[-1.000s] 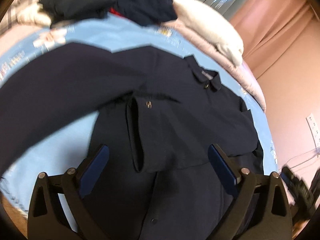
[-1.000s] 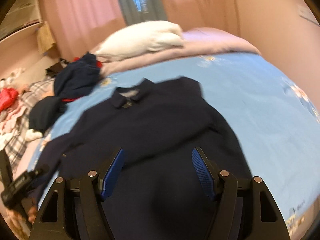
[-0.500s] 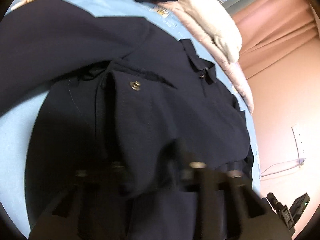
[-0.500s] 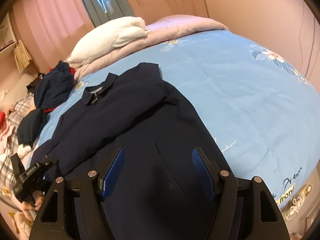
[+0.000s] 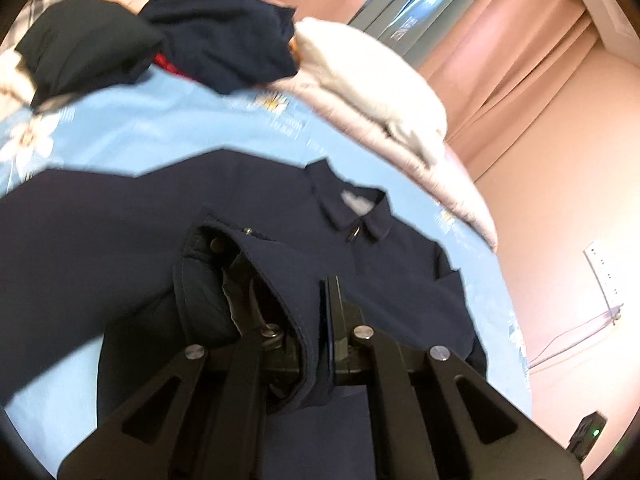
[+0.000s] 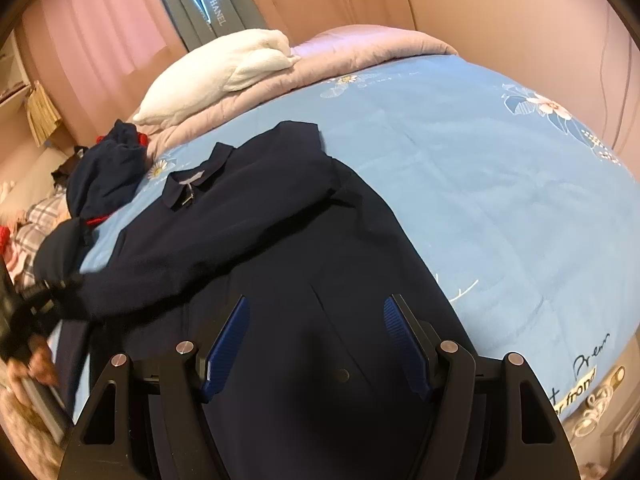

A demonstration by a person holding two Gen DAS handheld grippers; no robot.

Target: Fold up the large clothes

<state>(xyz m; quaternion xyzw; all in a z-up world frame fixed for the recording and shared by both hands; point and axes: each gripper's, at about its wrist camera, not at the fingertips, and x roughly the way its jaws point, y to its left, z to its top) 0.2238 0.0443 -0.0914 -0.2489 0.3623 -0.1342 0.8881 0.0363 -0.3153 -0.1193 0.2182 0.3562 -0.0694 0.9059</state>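
A large navy coat (image 5: 400,280) lies spread on the blue bed sheet (image 5: 160,128), collar (image 5: 356,216) toward the pillow. My left gripper (image 5: 322,308) is shut on the sleeve cuff (image 5: 276,276), which is raised off the coat's body and drapes over the fingers. In the right wrist view the coat (image 6: 280,240) fills the middle, with its sleeve stretched to the far left, where the left gripper (image 6: 24,312) and a hand hold its end. My right gripper (image 6: 316,316) hangs open just above the coat's lower front, nothing between its blue pads (image 6: 228,332).
A heap of dark clothes (image 6: 104,168) with a red trim sits at the sheet's left side. A white pillow (image 6: 224,72) and pink quilt (image 6: 360,52) lie at the head. Bare blue sheet (image 6: 500,200) stretches to the right of the coat. Pink curtains and a wall stand close behind.
The left gripper has gone from wide open above the cuff to shut on it, and has lifted it. The right gripper swung over the coat's lower part, then held still.
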